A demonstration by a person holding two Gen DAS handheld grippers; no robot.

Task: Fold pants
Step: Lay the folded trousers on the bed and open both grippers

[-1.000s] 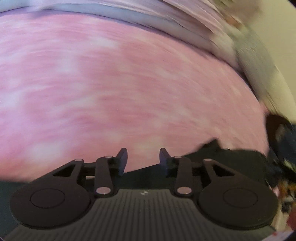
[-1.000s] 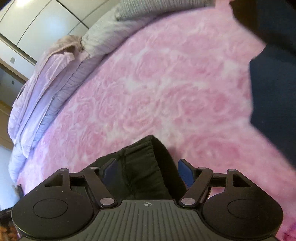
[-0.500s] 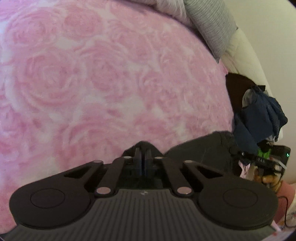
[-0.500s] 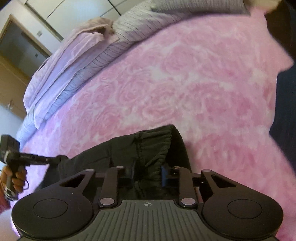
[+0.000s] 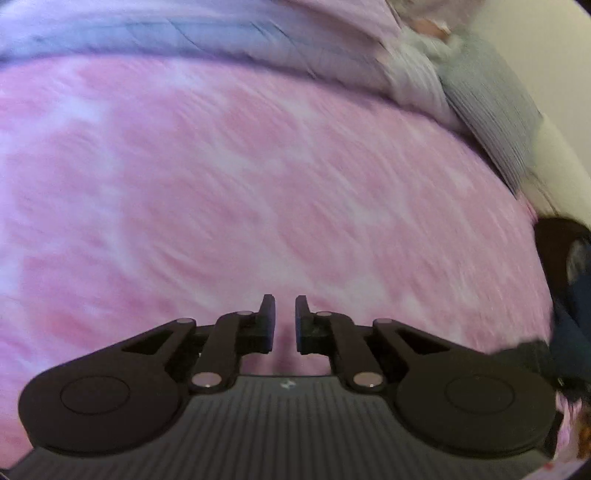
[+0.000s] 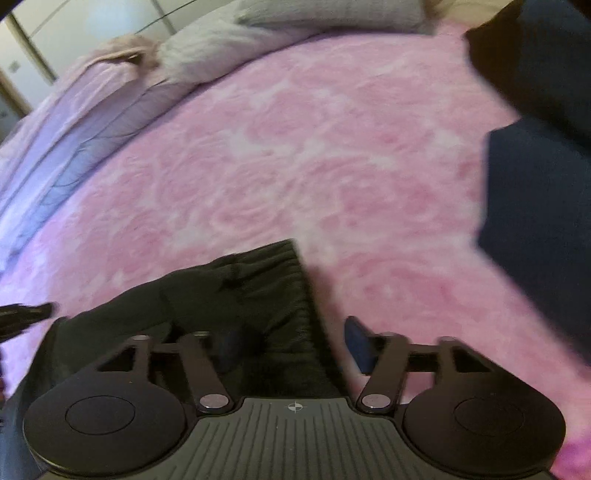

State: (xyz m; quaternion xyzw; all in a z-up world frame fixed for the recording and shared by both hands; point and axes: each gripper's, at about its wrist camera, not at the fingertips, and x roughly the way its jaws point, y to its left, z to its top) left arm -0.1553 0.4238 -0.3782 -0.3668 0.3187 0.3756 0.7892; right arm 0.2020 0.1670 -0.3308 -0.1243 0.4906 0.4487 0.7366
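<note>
The black pants (image 6: 258, 280) lie bunched on the pink bedspread, their ribbed waistband running toward the camera in the right wrist view. My right gripper (image 6: 291, 332) hovers over that waistband with its jaws opening. The cloth sits between the fingers, but the pads do not press on it. In the blurred left wrist view my left gripper (image 5: 284, 302) is opening, a narrow gap showing only bare bedspread between its fingers. A dark strip of cloth (image 5: 532, 352) shows at the lower right there. A black part of the left gripper (image 6: 22, 315) pokes in at the right wrist view's left edge.
The rose-patterned pink bedspread (image 6: 295, 147) covers the bed. Grey pillows (image 6: 314, 14) and lilac striped bedding (image 6: 74, 110) line its far side. Navy clothing (image 6: 535, 203) lies to the right, with more dark garments (image 5: 569, 258) piled at the bed's right edge.
Half a second ago both grippers were shut on the pants. Now the right jaws stand apart over the waistband. The left gripper has let go and swung to bare bedspread.
</note>
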